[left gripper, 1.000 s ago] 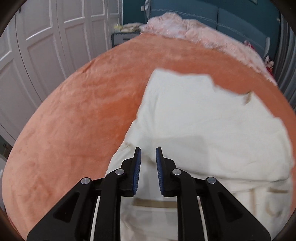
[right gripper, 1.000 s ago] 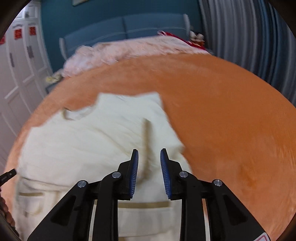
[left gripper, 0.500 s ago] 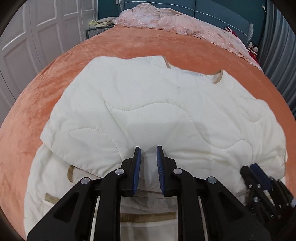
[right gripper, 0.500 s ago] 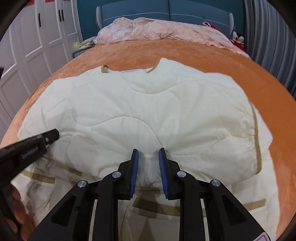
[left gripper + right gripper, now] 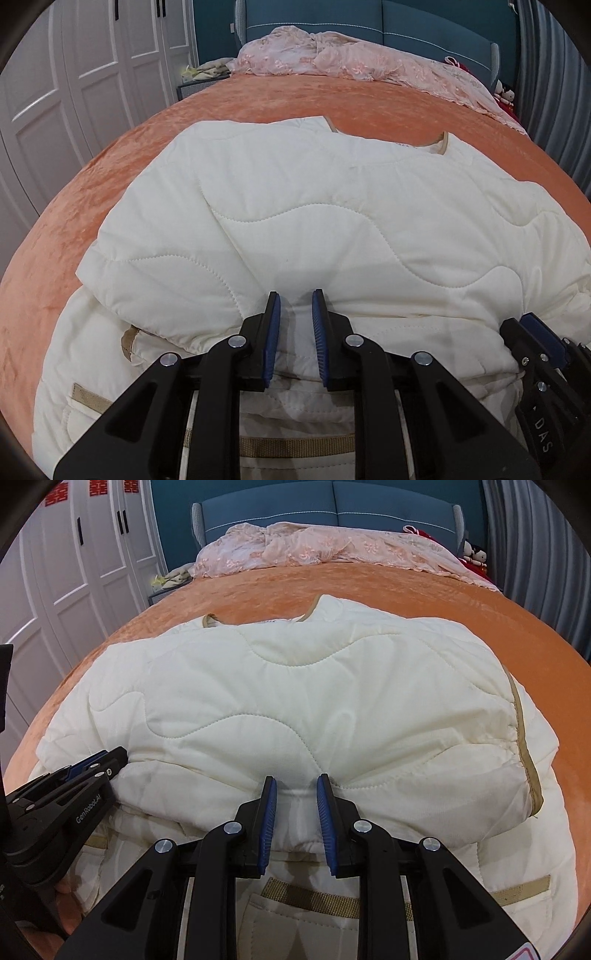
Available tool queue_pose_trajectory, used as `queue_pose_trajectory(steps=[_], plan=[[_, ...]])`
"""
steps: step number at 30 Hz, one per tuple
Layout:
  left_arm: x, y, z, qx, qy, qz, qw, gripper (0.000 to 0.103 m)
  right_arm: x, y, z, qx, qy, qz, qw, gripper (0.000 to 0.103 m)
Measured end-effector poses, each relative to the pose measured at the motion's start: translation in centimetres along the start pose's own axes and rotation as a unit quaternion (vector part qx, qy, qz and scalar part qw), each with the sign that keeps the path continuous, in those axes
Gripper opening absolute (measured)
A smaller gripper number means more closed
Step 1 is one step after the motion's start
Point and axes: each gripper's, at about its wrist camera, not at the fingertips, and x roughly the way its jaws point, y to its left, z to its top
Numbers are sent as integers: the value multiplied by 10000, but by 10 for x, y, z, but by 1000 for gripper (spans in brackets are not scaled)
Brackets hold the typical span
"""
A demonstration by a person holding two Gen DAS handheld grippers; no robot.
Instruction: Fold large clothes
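The left claw (image 5: 294, 295) sits with its blue pads spread a little apart, a ridge of the cream quilted jacket (image 5: 332, 229) lying between them; whether they pinch it I cannot tell. The right claw (image 5: 294, 780) stands likewise at the same folded edge. The jacket lies folded over itself on the orange bed (image 5: 92, 192), collar toward the pink lace cover (image 5: 332, 550).

Bare orange bedspread (image 5: 424, 590) flanks the jacket (image 5: 295, 701); pink bedding (image 5: 332, 550) blocks beyond.
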Motion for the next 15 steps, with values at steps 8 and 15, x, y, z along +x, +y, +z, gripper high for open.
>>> queue_pose_trajectory(steps=[8,15], plan=[[-1,-3,-5,66,-103,78,9999,17,0,2,-3,-8,-36,-23,10000,22],[-2,-9,-9,154,-195,208,9995,17,-1,3,-4,-31,-78,-69,9999,22]])
